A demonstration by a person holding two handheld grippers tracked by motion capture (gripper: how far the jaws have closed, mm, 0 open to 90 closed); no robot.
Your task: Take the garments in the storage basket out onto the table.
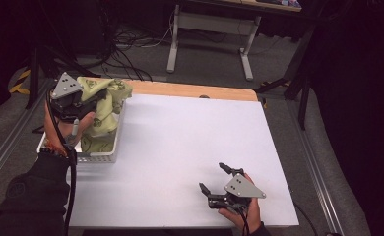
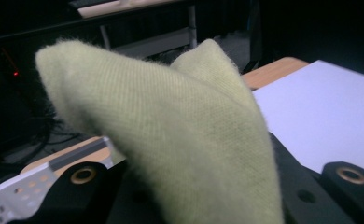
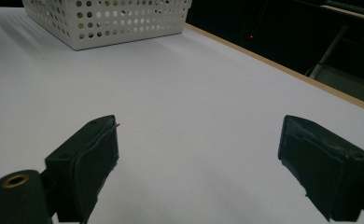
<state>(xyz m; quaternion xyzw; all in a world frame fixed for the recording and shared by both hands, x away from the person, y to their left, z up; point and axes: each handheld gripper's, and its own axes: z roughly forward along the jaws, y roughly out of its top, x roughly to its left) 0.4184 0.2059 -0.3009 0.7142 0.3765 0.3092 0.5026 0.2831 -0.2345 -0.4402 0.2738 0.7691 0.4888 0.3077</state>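
**Fuzzy green cloth clamped over the white basket**

Pale yellow-green knit cloth (image 1: 104,105), soft and fuzzy, darker printed pattern on it, bunched in loose folds in a white perforated plastic basket (image 1: 99,156) at the left edge of the table (image 1: 190,142). Part of the cloth is lifted above the basket rim. Table top is smooth matte white, with a bare wood strip along the far edge.

Left gripper (image 1: 81,105) sits over the basket, jaws closed on a fold of the cloth. Left gripper view gives what the high view can't: fine ribbed weave and fluffy nap of the cloth (image 2: 171,140), peaked up in two soft points between the black jaws, a corner of the basket (image 2: 17,198) low at the left.

Right gripper (image 1: 218,177) is near the near right corner of the table, jaws wide apart, holding nothing, well apart from the basket. Right gripper view shows its black jaws (image 3: 196,163) spread over bare white table, and the basket (image 3: 110,21) side-on with rows of round holes, which the high view blurs.
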